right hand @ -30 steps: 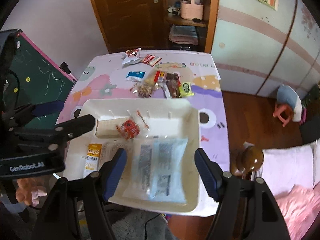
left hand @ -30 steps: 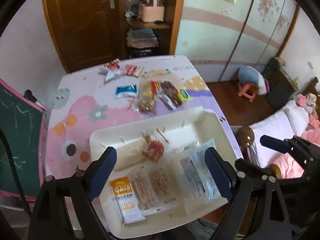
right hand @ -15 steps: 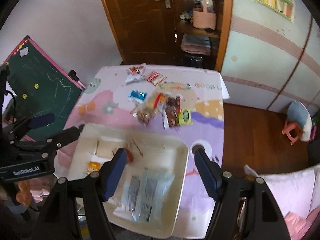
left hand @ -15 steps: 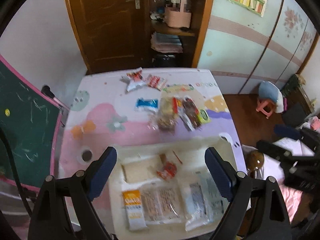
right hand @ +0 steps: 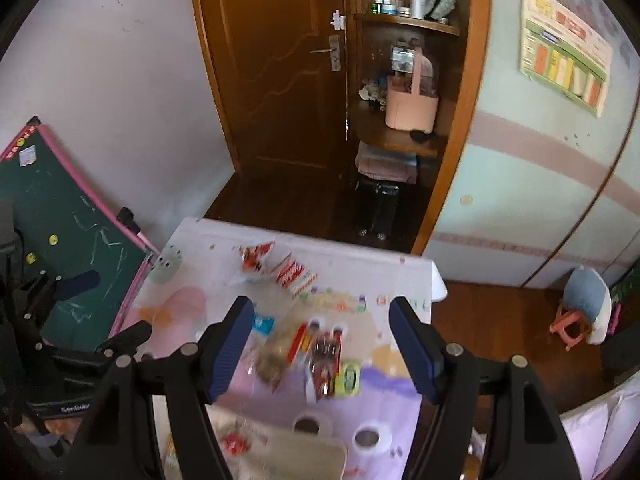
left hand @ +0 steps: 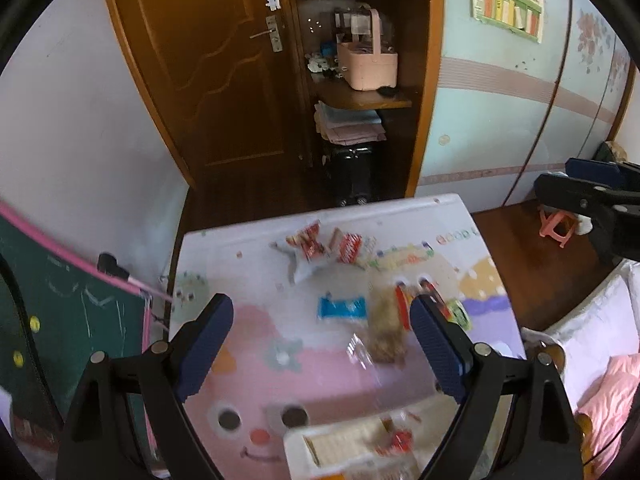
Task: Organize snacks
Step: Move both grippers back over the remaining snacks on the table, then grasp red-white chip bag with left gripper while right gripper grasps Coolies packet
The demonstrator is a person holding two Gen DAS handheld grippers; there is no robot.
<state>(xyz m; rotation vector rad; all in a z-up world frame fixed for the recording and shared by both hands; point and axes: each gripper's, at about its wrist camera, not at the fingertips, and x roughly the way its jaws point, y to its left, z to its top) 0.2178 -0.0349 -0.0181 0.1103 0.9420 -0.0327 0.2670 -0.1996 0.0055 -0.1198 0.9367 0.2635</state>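
Both tools hang above the bench (left hand: 248,364), a low surface covered in a pastel cartoon-printed cloth, and neither holds anything: the left gripper (left hand: 322,346) has its blue-padded fingers (left hand: 204,344) spread wide with only cloth and loose packets showing between them, and the right gripper (right hand: 322,346) likewise stands with its fingers (right hand: 230,348) well apart and empty. The shallow white plastic tray (left hand: 298,442) sits at the near edge of the bench with several packets already in it, while the loose snacks lie farther out: a flat blue foil packet (left hand: 342,307), a clear bag of brownish crumbly snack (left hand: 386,336) just beside it, a dark red wrapped bar (right hand: 326,356) with a small lime-green packet (right hand: 348,376) touching its side, and, near the far edge, a crumpled red-and-white wrapper (left hand: 306,242) next to a red striped packet (right hand: 290,274). The step in hand looks like a reach out for the next loose packet. To do it well, I would pick one piece that lies clear of its neighbours, such as the blue packet, come down with the fingers straddling its short width, and close only once both pads are low against the cloth, since thin foil slides and the clustered bar and green packet could be dragged along together.
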